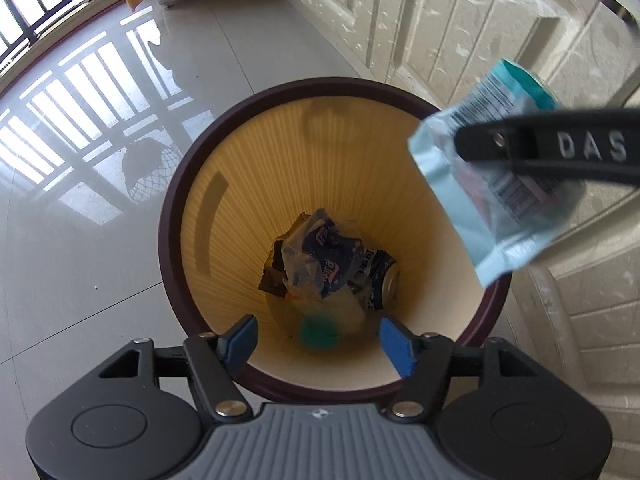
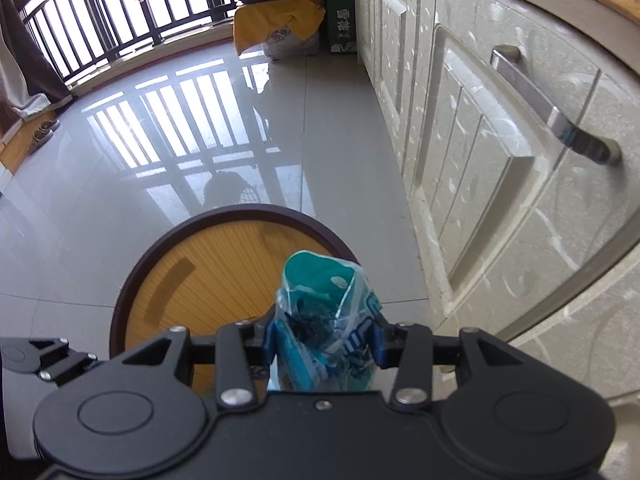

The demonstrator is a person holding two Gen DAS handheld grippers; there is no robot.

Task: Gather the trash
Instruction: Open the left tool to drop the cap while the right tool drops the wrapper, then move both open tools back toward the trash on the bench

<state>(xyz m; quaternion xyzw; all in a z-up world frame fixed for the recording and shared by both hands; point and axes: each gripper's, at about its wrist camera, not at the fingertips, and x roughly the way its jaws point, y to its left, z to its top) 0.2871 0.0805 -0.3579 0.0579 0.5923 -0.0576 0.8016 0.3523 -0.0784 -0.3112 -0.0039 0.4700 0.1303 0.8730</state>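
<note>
Two grippers over the bin (image 1: 188, 216) of wrappers (image 1: 320, 256): left (image 1: 318, 340) apart, right (image 2: 324, 340) clamping a packet (image 2: 326, 320).

Teal snack bag (image 2: 326, 320) upright over yellow bin (image 1: 340, 152), wrappers (image 1: 320, 256) inside

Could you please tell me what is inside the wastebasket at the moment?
At the bottom of the wastebasket lie a crumpled dark blue wrapper, a can beside it and a blurred green item nearer the camera. Whatever sits beneath the wrapper is covered.

Yellow ribbed bin (image 1: 336, 152), maroon-rimmed
</note>
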